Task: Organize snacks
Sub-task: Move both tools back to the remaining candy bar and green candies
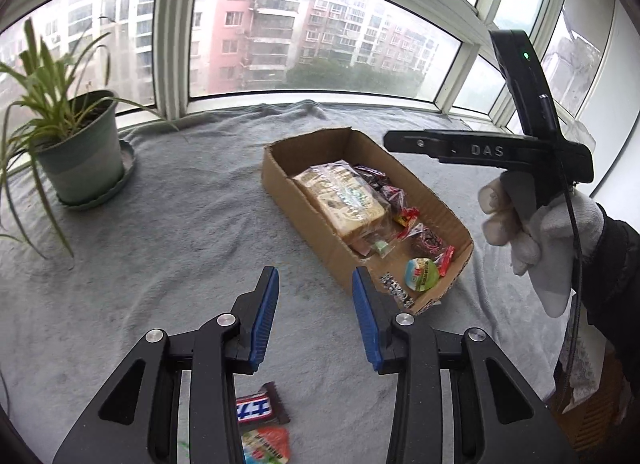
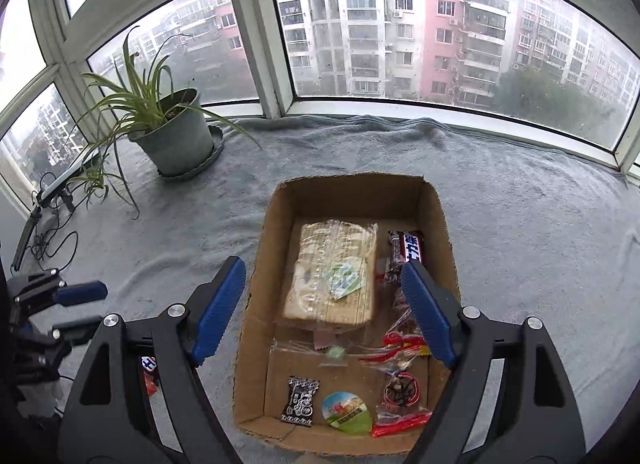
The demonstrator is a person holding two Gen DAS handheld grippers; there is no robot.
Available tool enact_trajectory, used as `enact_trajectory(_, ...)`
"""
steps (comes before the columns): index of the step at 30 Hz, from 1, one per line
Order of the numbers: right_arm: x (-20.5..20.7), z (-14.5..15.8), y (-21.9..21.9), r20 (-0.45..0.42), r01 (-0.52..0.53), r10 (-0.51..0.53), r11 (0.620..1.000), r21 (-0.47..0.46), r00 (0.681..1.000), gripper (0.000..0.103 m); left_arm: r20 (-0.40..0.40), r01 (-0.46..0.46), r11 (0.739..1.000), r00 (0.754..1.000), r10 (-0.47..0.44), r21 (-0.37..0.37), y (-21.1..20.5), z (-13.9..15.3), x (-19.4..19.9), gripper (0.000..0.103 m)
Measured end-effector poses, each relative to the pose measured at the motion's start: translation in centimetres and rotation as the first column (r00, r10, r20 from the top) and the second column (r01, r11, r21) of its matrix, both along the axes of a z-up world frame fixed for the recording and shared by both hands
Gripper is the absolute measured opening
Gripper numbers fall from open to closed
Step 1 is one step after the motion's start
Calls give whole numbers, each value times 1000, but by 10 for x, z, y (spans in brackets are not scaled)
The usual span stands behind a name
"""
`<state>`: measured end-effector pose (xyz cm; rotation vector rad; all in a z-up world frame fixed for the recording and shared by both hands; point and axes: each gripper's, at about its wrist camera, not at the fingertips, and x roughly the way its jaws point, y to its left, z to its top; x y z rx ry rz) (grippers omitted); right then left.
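Both grippers empty, fingers apart. Right (image 2: 324, 304) hangs over the box (image 2: 262, 260), likely to drop; left (image 1: 316, 318) above bar (image 1: 260, 408), blanket (image 1: 160, 223), likely next.

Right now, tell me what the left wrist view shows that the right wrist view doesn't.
Only the left wrist view shows the gloved right hand gripping its handle, and the orange packet on the blanket beside a chocolate bar. Only the right wrist view shows the cables by the window and a chocolate bar inside the box. Both show the cardboard box, the bread, the plant and the grey blanket.
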<state>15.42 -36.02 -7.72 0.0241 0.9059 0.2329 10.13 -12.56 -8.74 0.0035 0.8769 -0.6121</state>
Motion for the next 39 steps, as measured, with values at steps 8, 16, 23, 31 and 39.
enact_trajectory(8, -46, 13, 35, 10, -18, 18, 1000, 23, 1000, 83, -34, -144, 989, 989, 144, -13, 86, -6, -7, 36)
enact_trajectory(16, -92, 7, 89, -6, -109, 110, 991, 71, 994, 77, -105, -194, 981, 976, 192, -7, 130, -29, -19, 36)
enact_trajectory(23, -103, -30, 142, -105, -263, 265, 964, 27, 959, 65, -164, -136, 991, 977, 134, 4, 124, -52, -40, 36)
enact_trajectory(31, -95, -64, 171, -204, -366, 358, 931, 0, 911, 65, -216, -124, 992, 969, 123, 8, 125, -72, -57, 36)
enact_trajectory(39, -87, -94, 204, -278, -493, 451, 865, -100, 848, 65, -229, -93, 994, 968, 105, 59, 113, -87, -66, 37)
